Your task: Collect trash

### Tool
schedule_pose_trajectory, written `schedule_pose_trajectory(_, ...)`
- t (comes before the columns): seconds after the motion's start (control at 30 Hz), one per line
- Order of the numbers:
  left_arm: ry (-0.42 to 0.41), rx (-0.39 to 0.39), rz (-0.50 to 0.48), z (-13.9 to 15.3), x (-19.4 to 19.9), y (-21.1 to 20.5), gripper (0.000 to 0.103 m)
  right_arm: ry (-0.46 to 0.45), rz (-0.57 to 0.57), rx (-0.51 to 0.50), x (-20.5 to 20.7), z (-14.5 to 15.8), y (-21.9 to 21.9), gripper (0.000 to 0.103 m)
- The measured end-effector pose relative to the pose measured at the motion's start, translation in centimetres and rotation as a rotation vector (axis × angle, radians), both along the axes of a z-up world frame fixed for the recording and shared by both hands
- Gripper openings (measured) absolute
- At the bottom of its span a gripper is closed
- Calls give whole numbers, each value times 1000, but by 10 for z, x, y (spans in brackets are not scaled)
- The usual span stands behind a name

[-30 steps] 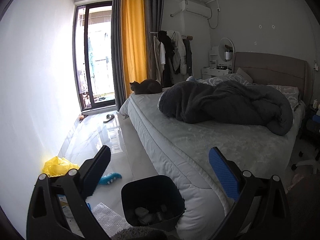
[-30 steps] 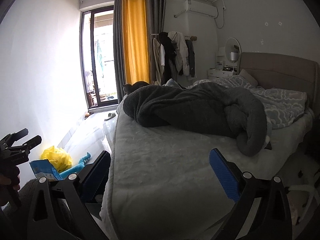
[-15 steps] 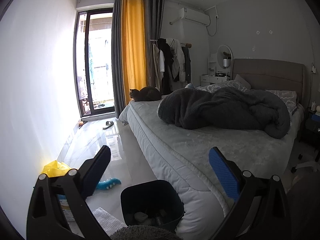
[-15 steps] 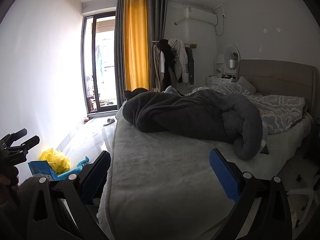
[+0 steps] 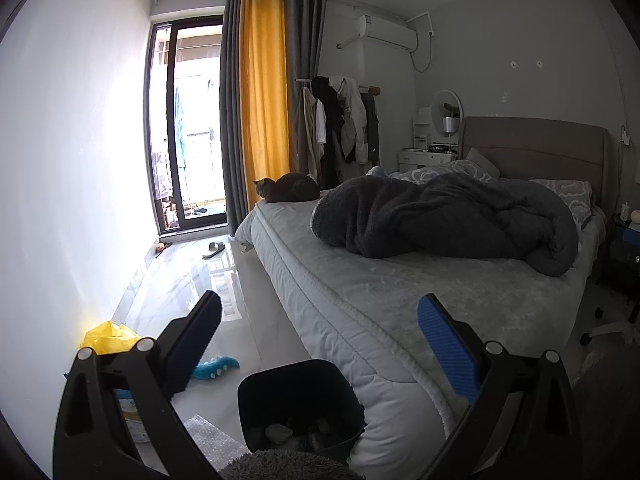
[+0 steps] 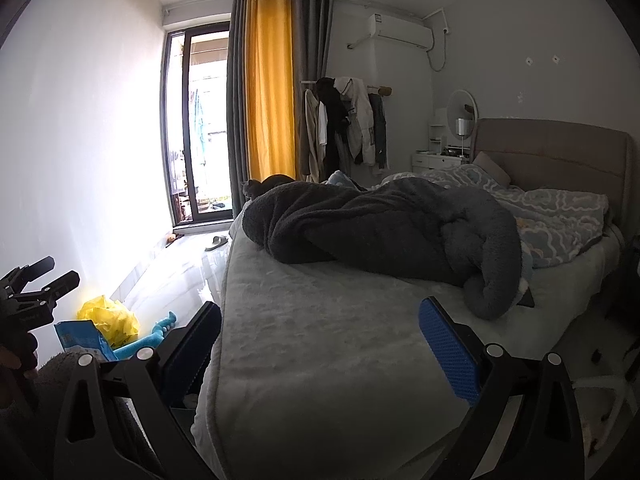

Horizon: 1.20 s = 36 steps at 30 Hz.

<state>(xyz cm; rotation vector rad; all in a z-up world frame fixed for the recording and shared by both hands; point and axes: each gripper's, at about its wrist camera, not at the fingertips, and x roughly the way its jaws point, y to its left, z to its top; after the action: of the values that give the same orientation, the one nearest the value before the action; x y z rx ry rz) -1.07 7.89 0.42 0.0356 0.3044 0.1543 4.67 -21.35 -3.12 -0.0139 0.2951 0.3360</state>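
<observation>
Since 1 second ago my left gripper (image 5: 320, 344) has tilted up a little, sinking the trash bin (image 5: 298, 404) to the bottom centre. Both it and my right gripper (image 6: 320, 344) gape wide, empty. I count 1 yellow bag (image 6: 108, 316), 1 blue packet (image 6: 82, 340), 1 bubble wrap (image 5: 212, 438), lower left. Thin bag plastic could slip my pads; the 1 cat (image 5: 286, 188) may startle.

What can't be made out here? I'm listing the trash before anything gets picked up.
- Dark plastic bin, left wrist view: contents dim, cut by a grey fuzzy edge.
- Blue printed packet, right wrist view: print too small.
- Clear bubble wrap, left wrist view: partly behind the left gripper.
- Crumpled yellow plastic bag: contents hidden.
</observation>
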Motion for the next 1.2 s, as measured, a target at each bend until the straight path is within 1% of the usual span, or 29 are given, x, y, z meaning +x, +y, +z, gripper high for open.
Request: schedule_pose_trajectory(1.2,5,-4,-2,-3,1,-2,100,0,-8,4,-5,0,-2,100)
